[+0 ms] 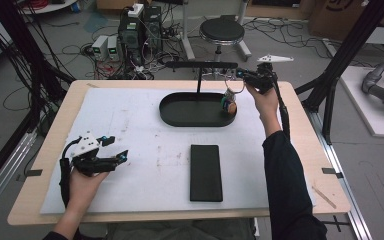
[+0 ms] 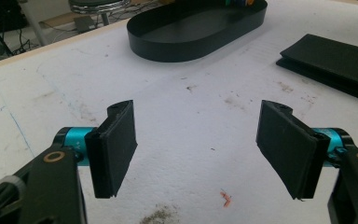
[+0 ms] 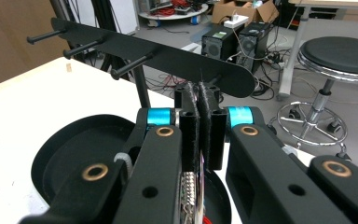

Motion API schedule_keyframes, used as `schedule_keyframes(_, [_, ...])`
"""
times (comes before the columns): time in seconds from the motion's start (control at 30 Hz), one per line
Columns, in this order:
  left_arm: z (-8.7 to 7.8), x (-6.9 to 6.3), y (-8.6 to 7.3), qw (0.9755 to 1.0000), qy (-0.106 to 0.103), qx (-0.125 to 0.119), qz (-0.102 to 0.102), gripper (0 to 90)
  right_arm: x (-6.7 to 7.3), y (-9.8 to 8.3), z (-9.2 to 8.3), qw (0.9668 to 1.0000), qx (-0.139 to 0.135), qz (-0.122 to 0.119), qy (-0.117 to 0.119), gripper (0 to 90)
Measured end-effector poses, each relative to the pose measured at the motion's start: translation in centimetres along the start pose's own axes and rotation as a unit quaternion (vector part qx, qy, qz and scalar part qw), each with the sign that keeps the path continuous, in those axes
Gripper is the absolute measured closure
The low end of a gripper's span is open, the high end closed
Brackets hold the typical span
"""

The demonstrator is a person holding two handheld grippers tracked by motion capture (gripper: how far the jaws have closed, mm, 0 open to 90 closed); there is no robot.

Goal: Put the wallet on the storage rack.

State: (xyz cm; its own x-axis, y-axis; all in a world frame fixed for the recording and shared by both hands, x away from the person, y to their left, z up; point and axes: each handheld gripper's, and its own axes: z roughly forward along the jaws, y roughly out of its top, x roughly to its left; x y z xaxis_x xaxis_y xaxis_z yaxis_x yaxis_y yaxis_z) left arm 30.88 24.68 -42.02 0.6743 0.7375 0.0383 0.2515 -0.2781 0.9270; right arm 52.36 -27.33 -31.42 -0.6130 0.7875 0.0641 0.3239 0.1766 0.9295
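My right gripper (image 1: 240, 75) is raised at the far right of the table, beside the end of a black peg rack (image 1: 202, 65). It is shut on a key ring, whose wire loop and small brown and blue charm (image 1: 228, 105) hang over the right end of the black oval tray (image 1: 180, 117). In the right gripper view the jaws (image 3: 200, 93) are pressed together just short of the rack (image 3: 168, 58), with a metal coil (image 3: 189, 191) below them. My left gripper (image 1: 117, 148) rests near the front left of the white mat, open and empty (image 2: 198, 154).
A flat black box (image 1: 206, 172) lies on the mat at front centre, also in the left gripper view (image 2: 331, 60). The rack's post rises behind the tray (image 2: 177, 32). Beyond the table are a stool (image 1: 222, 31), computers, cables and black frame poles.
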Motion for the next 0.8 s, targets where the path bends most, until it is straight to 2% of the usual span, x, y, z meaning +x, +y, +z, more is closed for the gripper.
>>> schedule_keyframes(0.13, [-0.01,0.01,-0.02,1.0,-0.001,0.001,0.0,28.5,0.03,-0.04,0.09,0.9999,0.002,-0.003,-0.009,87.6])
schedule_keyframes(0.43, [0.09,-0.03,-0.03,1.0,-0.003,0.001,0.0,28.5,0.36,-0.23,0.66,0.9985,0.02,-0.01,-0.05,84.2])
schedule_keyframes(0.47, [0.1,-0.05,-0.02,1.0,-0.003,0.001,-0.001,28.5,0.44,-0.24,0.7,0.9977,0.021,-0.009,-0.063,82.2])
schedule_keyframes(0.6, [0.11,-0.06,-0.02,1.0,-0.003,0.001,-0.001,28.5,0.32,-0.25,0.55,0.9973,0.018,-0.001,-0.071,81.8])
schedule_keyframes(0.8, [0.11,-0.05,0.01,1.0,-0.006,0.002,0.002,28.5,0.5,-0.06,-0.14,0.9951,0.022,-0.018,-0.094,76.2])
